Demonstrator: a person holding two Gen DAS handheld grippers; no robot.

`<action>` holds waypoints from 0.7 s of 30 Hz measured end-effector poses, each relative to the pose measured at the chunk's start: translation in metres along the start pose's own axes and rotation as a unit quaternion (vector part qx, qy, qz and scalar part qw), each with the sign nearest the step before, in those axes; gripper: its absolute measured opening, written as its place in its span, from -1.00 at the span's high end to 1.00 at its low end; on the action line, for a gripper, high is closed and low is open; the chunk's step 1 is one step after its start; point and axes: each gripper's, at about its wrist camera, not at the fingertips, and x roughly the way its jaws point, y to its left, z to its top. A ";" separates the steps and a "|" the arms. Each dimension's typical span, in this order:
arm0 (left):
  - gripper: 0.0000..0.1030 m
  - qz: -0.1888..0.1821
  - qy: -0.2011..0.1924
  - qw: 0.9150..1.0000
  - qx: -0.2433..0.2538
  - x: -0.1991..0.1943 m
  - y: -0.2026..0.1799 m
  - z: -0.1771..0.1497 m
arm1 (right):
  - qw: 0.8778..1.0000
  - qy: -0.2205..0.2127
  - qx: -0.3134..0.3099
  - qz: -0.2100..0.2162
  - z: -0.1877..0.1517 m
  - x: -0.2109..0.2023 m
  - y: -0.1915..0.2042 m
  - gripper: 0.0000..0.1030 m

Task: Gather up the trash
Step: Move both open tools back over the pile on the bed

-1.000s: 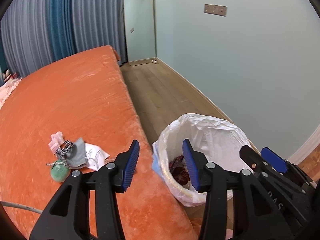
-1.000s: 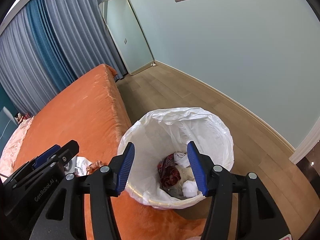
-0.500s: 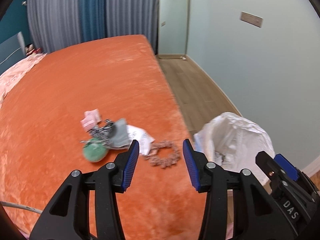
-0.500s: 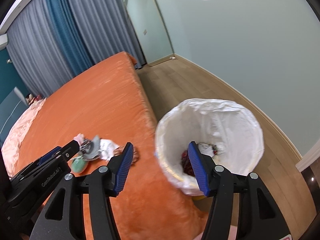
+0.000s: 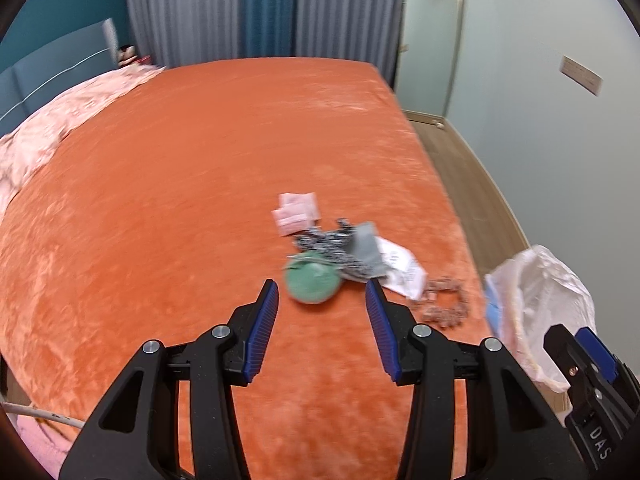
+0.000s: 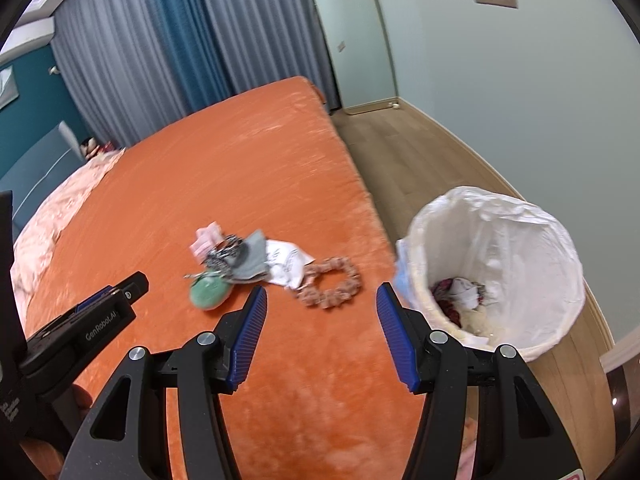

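the left gripper (image 5: 320,312) stands partly open with nothing between its blue pads, and the round, flattish green thing (image 5: 313,281) lies on the orange plush bed cover (image 5: 180,200) just ahead of its tips, nearly centred in the gap. that alignment is what the next reach depends on: a short advance forward and down would put the jaws around it. it has no clear long axis, so jaw angle matters little. the left gripper looks nearer to it than the right.

the right gripper (image 6: 322,320) is also partly open and empty. from it, the green thing (image 6: 210,294) lies ahead and to the left, while the ring of pinkish-brown beads (image 6: 330,282) lies straight ahead, flat on the cover.

behind both lie a grey scrap, a printed white paper (image 6: 286,266) and a pink wrapper (image 5: 297,213), bunched together. the white-lined waste bin (image 6: 560,248), already holding some rubbish, stands on the floor to the right of the right gripper.
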 end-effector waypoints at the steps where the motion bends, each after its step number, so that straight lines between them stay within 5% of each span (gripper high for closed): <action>1: 0.16 0.005 0.000 1.000 -0.006 0.000 0.007 0.000 | 1.000 0.002 -0.004 0.002 -0.001 0.002 0.005 -0.08; 11: 0.16 0.050 0.019 0.997 -0.047 0.013 0.065 -0.008 | 0.998 0.022 -0.048 0.021 -0.014 0.023 0.050 -0.08; 21: 0.11 0.055 0.045 0.995 -0.063 0.037 0.088 -0.010 | 0.997 0.043 -0.052 0.022 -0.015 0.053 0.061 -0.08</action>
